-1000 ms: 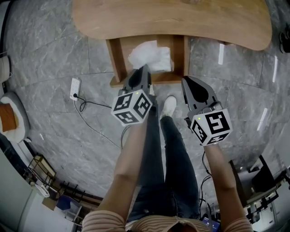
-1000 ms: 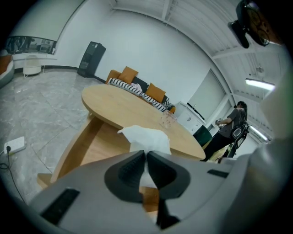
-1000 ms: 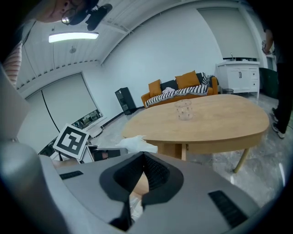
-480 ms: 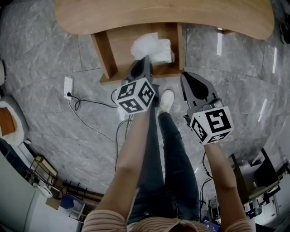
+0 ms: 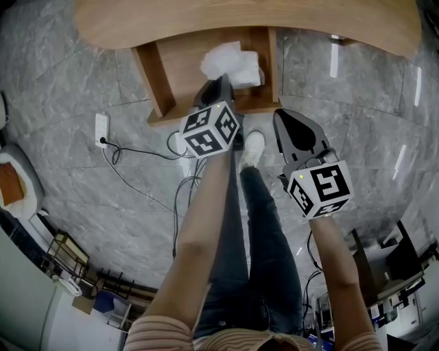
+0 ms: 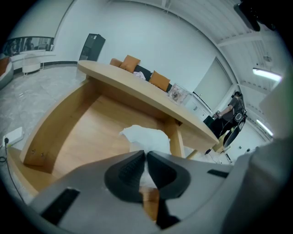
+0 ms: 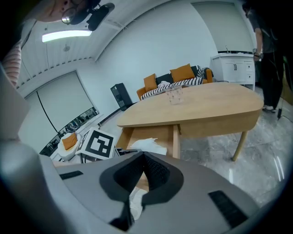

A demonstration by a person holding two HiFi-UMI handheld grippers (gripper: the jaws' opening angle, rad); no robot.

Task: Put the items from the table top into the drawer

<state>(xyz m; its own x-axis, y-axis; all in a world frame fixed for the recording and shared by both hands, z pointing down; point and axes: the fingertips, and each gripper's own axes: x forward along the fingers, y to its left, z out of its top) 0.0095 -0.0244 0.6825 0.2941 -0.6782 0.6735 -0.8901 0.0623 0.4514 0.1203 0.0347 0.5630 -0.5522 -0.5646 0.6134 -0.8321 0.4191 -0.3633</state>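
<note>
Up on the head, looks steeply down: table (image 5: 240, 20) along the top edge, open drawer (image 5: 149, 82) just beneath it, forearms, legs and floor (image 5: 82, 192) filling the rest. Low on the left gripper (image 5: 219, 83), very near, faces into that drawer and up under the table top. On the right gripper (image 5: 287, 123), sits farther back and off to one side, faces the table's long edge. Shared by all three: the drawer and the white bundle (image 5: 230, 63) in it.
</note>
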